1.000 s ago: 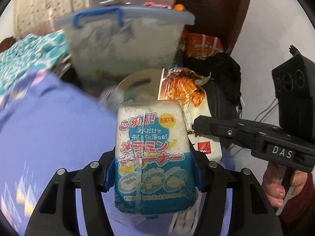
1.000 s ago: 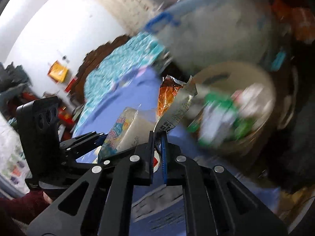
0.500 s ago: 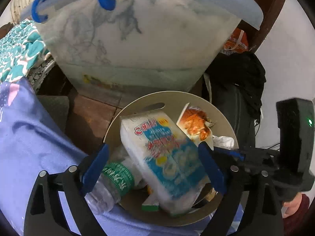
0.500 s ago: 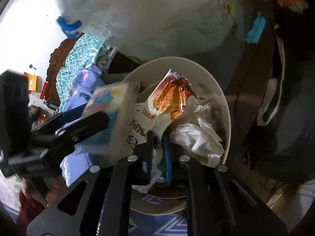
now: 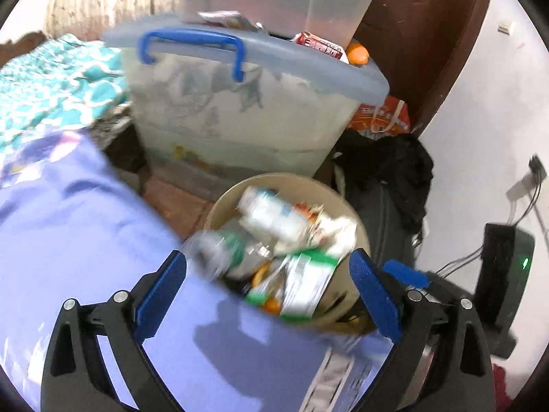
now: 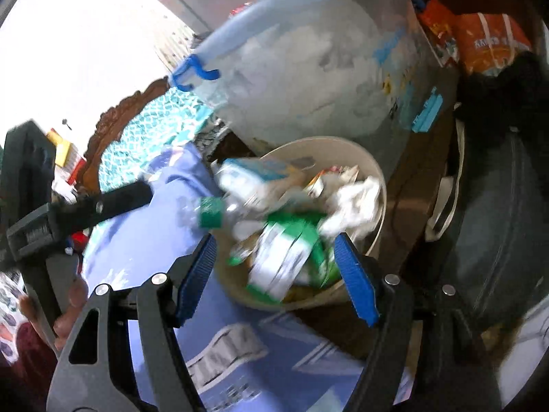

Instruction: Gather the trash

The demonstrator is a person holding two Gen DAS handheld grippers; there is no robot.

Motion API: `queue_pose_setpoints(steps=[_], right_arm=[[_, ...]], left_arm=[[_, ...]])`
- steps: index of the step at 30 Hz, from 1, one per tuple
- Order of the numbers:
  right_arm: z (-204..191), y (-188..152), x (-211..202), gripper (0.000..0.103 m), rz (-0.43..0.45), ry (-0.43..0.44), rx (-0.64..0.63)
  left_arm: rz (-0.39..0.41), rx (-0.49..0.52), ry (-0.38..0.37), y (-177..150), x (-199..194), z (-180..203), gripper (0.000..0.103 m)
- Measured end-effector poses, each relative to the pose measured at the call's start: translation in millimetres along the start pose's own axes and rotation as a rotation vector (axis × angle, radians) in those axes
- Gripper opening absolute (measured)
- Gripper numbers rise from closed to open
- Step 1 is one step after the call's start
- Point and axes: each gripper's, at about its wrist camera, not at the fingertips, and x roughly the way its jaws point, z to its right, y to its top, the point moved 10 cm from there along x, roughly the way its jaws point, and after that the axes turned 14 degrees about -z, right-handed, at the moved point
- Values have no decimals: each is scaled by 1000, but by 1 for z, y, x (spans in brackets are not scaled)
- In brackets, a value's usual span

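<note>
A round beige trash bin [image 5: 357, 219] [image 6: 379, 185] stands by the bed edge, full of litter. On top lies a white and blue sponge pack [image 5: 271, 213] [image 6: 260, 175], beside an orange snack wrapper [image 6: 322, 180], a green-labelled bottle [image 5: 219, 250] [image 6: 212, 213], a green and white carton [image 5: 302, 281] [image 6: 284, 254] and crumpled white paper [image 6: 357, 202]. My left gripper [image 5: 267, 295] hovers over the bin's near rim, jaws opening wide with nothing held. My right gripper [image 6: 276, 279] hangs beside it, jaws also opening and empty. Its blue fingertip [image 5: 405, 273] shows in the left wrist view.
A translucent storage box [image 5: 240, 110] [image 6: 308, 68] with a blue handle stands right behind the bin. A purple-blue sheet [image 5: 68, 223] [image 6: 164, 219] covers the bed on the left. A black bag [image 5: 387, 171] [image 6: 497, 206] and an orange bag [image 5: 381, 116] crowd the right.
The left gripper let go of the sponge pack and the right let go of the snack wrapper; both now lie in the bin. Both jaws have opened and drawn back from the bin.
</note>
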Motion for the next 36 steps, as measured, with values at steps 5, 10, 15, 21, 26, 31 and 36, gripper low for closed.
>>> queue_pose_setpoints(steps=[5, 10, 15, 21, 26, 31, 36], right_arm=[[-26, -45, -10, 76, 45, 26, 66], [-52, -90, -23, 84, 89, -34, 81], [-83, -126, -28, 89, 84, -66, 62], [-123, -164, -25, 92, 59, -81, 31], [-148, -188, -24, 96, 63, -100, 17], [-162, -206, -36, 99, 105, -139, 19], [-170, -215, -50, 99, 146, -172, 10]], left_arm=[[15, -54, 115, -68, -29, -29, 94], [9, -109, 231, -133, -58, -54, 94], [27, -135, 311, -180, -87, -73, 94], [79, -184, 383, -229, -120, -93, 94], [100, -211, 427, -264, -138, -105, 94], [130, -222, 448, -282, -154, -108, 94], [153, -231, 433, -293, -163, -105, 94]])
